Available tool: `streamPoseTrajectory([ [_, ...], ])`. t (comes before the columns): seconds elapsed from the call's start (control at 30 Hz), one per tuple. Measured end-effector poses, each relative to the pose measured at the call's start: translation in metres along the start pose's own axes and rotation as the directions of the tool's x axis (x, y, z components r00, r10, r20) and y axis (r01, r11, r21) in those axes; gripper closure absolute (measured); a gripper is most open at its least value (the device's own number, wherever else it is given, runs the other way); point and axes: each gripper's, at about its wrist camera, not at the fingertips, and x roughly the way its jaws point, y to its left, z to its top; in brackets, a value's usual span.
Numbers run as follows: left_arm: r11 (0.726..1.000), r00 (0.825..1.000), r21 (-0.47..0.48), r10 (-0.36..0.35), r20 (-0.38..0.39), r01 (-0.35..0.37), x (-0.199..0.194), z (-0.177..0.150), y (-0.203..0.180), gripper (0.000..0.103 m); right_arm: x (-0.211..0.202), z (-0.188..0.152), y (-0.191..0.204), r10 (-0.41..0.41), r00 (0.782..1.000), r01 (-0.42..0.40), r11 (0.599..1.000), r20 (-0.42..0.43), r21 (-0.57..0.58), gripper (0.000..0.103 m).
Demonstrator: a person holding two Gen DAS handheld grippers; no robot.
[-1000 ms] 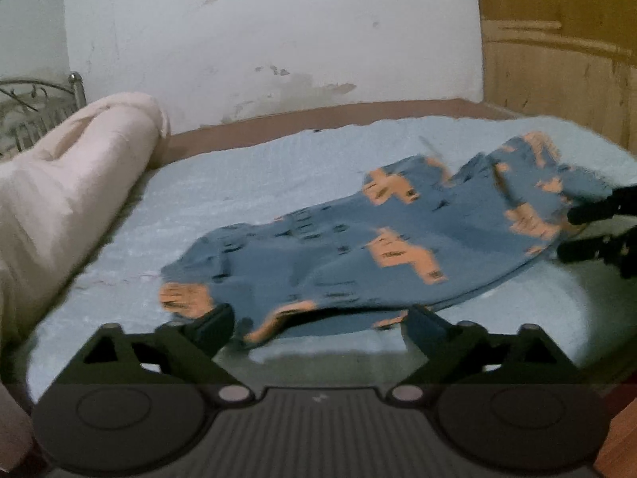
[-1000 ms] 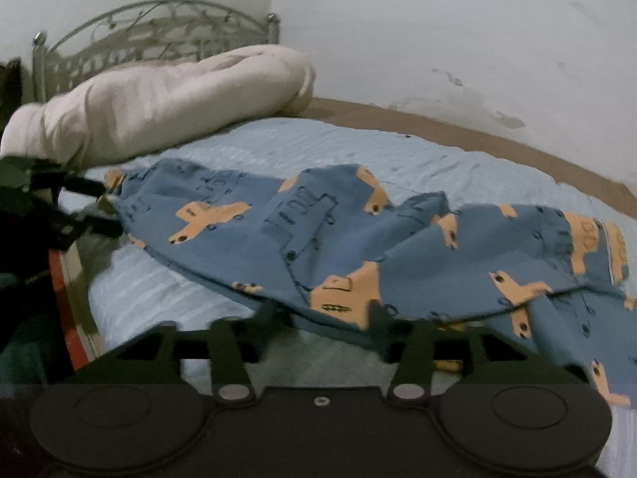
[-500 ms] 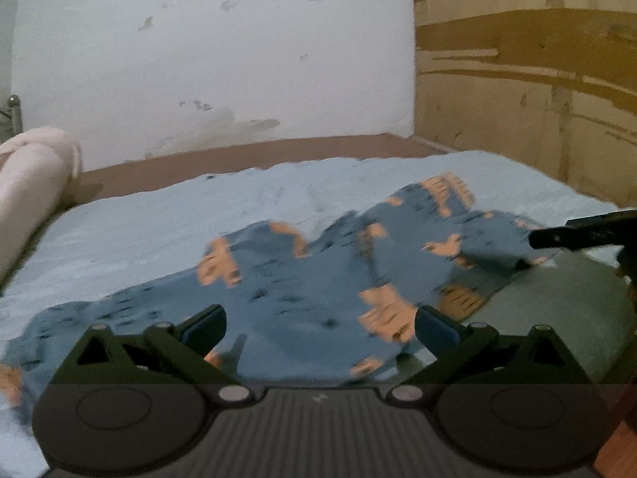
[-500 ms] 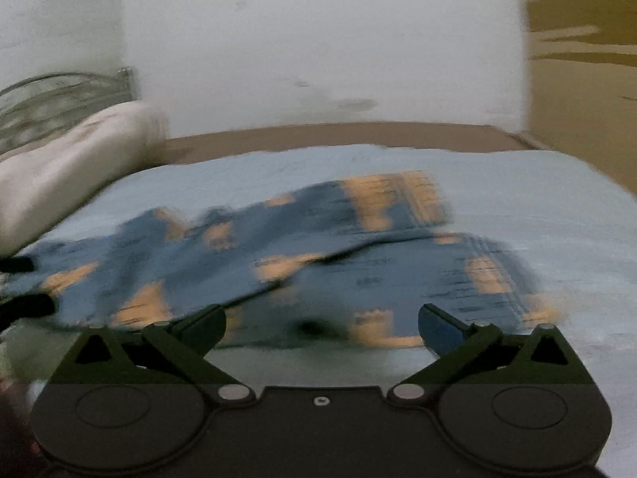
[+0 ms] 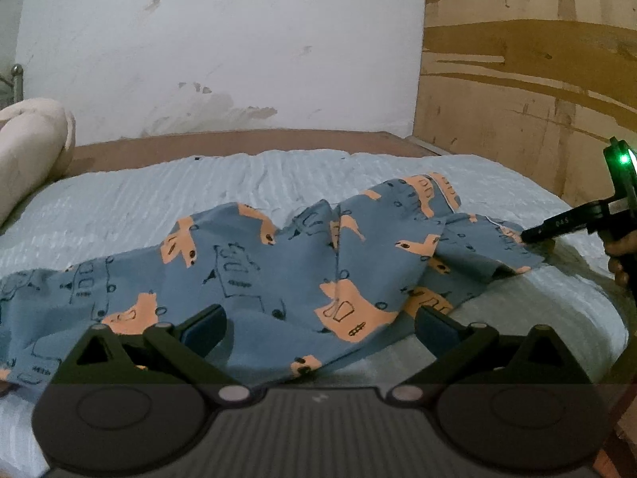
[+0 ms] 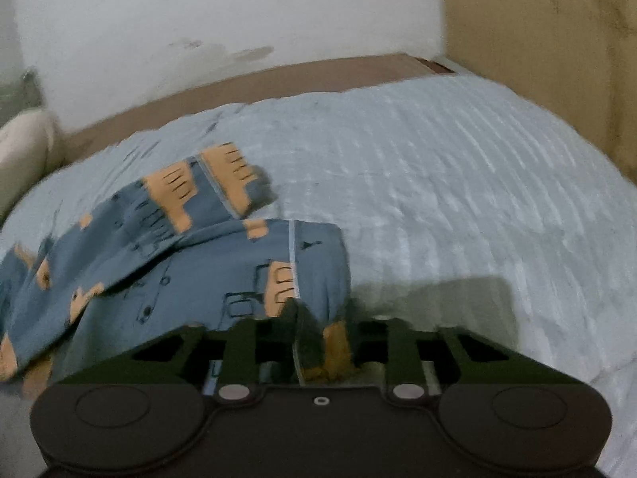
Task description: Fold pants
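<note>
Blue pants (image 5: 254,275) with orange vehicle prints lie crumpled across a light blue bed cover (image 5: 223,187). My left gripper (image 5: 318,324) is open and empty, low over the near edge of the pants. My right gripper (image 6: 318,318) is shut on a leg-end edge of the pants (image 6: 239,271). In the left wrist view the right gripper (image 5: 529,235) shows at the far right, pinching the leg end there. The other leg end (image 6: 227,175) lies farther back, overlapping the first.
A rolled cream blanket (image 5: 28,147) lies at the left end of the bed. A white wall (image 5: 223,47) runs behind and a wooden panel (image 5: 525,79) stands at the right. The brown bed frame edge (image 5: 239,141) shows beyond the cover.
Both grippers swung rightward along the pants. My right gripper opened, moved to the leg end and shut on its edge. My left gripper stayed open.
</note>
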Motion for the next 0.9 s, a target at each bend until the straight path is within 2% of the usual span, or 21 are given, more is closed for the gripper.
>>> streamPoseTrajectory([
  [0.13, 1.000, 1.000, -0.022, 0.016, 0.005, -0.016, -0.006, -0.001, 0.006, 0.001, -0.014, 0.013, 0.012, -0.064, 0.996, 0.073, 0.986, 0.062, -0.151, 0.090],
  [0.23, 0.999, 1.000, -0.041, 0.024, 0.005, -0.024, -0.009, -0.001, 0.010, 0.001, -0.017, 0.025, 0.011, -0.098, 0.990, 0.116, 0.975, 0.102, -0.188, 0.090],
  [0.37, 0.999, 1.000, -0.044, 0.030, 0.003, -0.030, -0.010, -0.003, 0.013, 0.001, -0.001, 0.020, 0.013, -0.131, 0.990, 0.142, 0.962, 0.060, -0.233, 0.089],
  [0.43, 0.999, 1.000, -0.036, 0.029, 0.000, -0.029, -0.010, -0.003, 0.012, 0.001, 0.014, 0.010, 0.011, -0.137, 0.990, 0.136, 0.960, 0.013, -0.245, 0.082],
  [0.5, 0.999, 1.000, -0.022, 0.027, 0.001, -0.027, -0.008, -0.001, 0.010, 0.001, 0.016, 0.007, 0.010, -0.159, 0.987, 0.161, 0.961, 0.029, -0.224, 0.064],
  [0.53, 1.000, 1.000, -0.013, 0.025, 0.001, -0.025, -0.007, 0.000, 0.008, 0.001, 0.012, 0.007, 0.010, -0.166, 0.985, 0.174, 0.964, 0.054, -0.203, 0.060],
  [0.57, 1.000, 1.000, 0.001, 0.022, 0.002, -0.022, -0.005, 0.001, 0.006, 0.001, 0.008, 0.009, 0.010, -0.162, 0.984, 0.173, 0.968, 0.074, -0.184, 0.048],
  [0.6, 1.000, 1.000, 0.017, 0.019, 0.006, -0.019, -0.003, 0.003, 0.003, 0.001, 0.003, 0.012, 0.012, -0.144, 0.985, 0.158, 0.974, 0.096, -0.162, 0.036],
  [0.67, 0.998, 1.000, 0.058, 0.013, 0.013, -0.014, 0.002, 0.006, -0.004, 0.001, -0.004, 0.018, 0.015, -0.058, 0.990, 0.073, 0.990, 0.125, -0.119, 0.032],
  [0.73, 0.993, 1.000, 0.113, 0.019, 0.008, -0.020, 0.007, 0.010, -0.013, 0.001, -0.002, 0.027, 0.016, 0.060, 0.991, -0.053, 0.997, 0.120, -0.060, 0.031],
  [0.8, 0.987, 1.000, 0.157, 0.026, 0.001, -0.026, 0.012, 0.012, -0.020, 0.007, 0.007, 0.034, 0.016, 0.149, 0.982, -0.151, 0.988, 0.112, 0.007, 0.030],
  [0.83, 0.984, 1.000, 0.176, 0.024, -0.007, -0.022, 0.014, 0.012, -0.023, 0.013, 0.014, 0.039, 0.017, 0.187, 0.976, -0.192, 0.981, 0.108, 0.032, 0.031],
  [0.9, 0.977, 1.000, 0.214, 0.015, -0.025, -0.010, 0.017, 0.013, -0.028, 0.020, 0.027, 0.047, 0.021, 0.205, 0.974, -0.210, 0.977, 0.099, 0.039, 0.033],
])
